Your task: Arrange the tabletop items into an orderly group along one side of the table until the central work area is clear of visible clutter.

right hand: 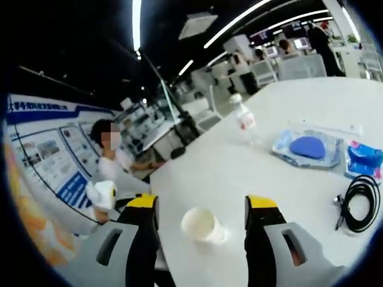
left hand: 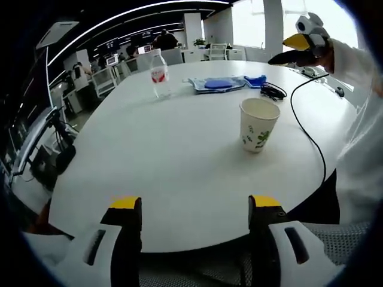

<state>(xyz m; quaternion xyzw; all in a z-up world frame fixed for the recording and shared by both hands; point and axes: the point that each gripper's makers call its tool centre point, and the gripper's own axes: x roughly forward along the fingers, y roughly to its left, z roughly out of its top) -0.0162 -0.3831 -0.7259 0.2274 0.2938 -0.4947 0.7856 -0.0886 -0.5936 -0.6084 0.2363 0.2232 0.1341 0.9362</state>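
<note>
Paper cup [right hand: 202, 225] between right gripper [right hand: 201, 206] spread fingers [right hand: 142, 206], untouched.

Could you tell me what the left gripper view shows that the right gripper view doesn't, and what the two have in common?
Left gripper view: the right gripper, held up at the table's far side, its black cord trailing over the edge, and the leaf print on the paper cup.

Right gripper view: wall posters, a seated person, and the coiled black cable seen clearly.

Both: the white table, paper cup, water bottle, the blue item in a clear bag, and open yellow-tipped jaws.
</note>
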